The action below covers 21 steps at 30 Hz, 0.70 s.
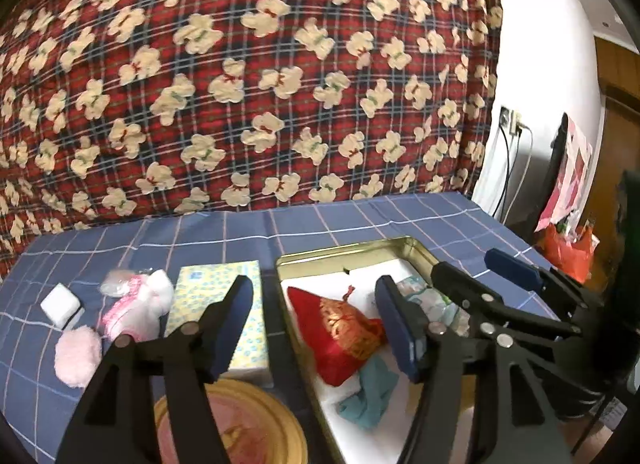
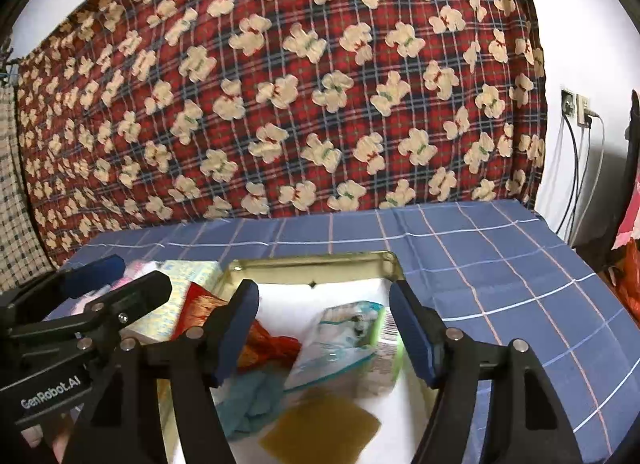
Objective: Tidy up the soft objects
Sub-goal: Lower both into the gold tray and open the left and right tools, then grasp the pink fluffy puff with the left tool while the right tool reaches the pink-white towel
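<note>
On a blue checked cloth surface [image 1: 360, 220], soft things wait at the left: a white foam block [image 1: 60, 301], a round pink powder puff [image 1: 77, 355], a pink-and-white plush toy [image 1: 140, 304] and a pale yellow tissue pack [image 1: 224, 304]. The left hand-held gripper [image 1: 316, 328] hangs released over a red-and-gold drawstring pouch [image 1: 344, 336] lying in the gold rectangular metal tin [image 1: 344, 256]. The right hand-held gripper [image 2: 324, 332], likewise released, hovers over a clear plastic wet-wipe packet [image 2: 344, 340] in the same tin. The left gripper's next pickup would likely go best taken low and centred, squeezing gently.
</note>
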Tool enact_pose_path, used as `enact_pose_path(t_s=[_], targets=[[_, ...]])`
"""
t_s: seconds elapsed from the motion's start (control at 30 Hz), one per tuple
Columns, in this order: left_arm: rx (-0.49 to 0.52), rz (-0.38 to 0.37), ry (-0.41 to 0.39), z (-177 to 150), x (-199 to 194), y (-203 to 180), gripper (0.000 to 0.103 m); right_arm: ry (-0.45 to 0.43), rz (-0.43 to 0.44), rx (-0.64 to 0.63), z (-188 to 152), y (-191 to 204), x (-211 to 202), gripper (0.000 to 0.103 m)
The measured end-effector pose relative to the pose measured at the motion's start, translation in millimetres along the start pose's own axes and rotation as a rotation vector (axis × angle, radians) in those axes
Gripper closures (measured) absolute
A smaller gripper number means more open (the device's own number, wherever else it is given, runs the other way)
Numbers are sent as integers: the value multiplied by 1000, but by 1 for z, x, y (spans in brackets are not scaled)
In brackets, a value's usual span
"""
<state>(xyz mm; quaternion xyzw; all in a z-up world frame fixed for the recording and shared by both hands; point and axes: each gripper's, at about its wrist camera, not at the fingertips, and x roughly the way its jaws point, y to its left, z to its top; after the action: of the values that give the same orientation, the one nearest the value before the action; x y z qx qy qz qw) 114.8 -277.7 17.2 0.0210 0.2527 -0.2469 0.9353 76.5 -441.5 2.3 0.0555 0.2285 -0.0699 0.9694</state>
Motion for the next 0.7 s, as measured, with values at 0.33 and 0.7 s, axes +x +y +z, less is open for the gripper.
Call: enact_pose_path(t_s=[0.33, 0.7], targets=[[-62, 129, -24, -21, -29, 74, 35, -49, 101, -61, -6, 43, -14, 32], [-150, 340, 44, -44, -31, 177, 29, -18, 176, -147, -22, 100, -6, 32]])
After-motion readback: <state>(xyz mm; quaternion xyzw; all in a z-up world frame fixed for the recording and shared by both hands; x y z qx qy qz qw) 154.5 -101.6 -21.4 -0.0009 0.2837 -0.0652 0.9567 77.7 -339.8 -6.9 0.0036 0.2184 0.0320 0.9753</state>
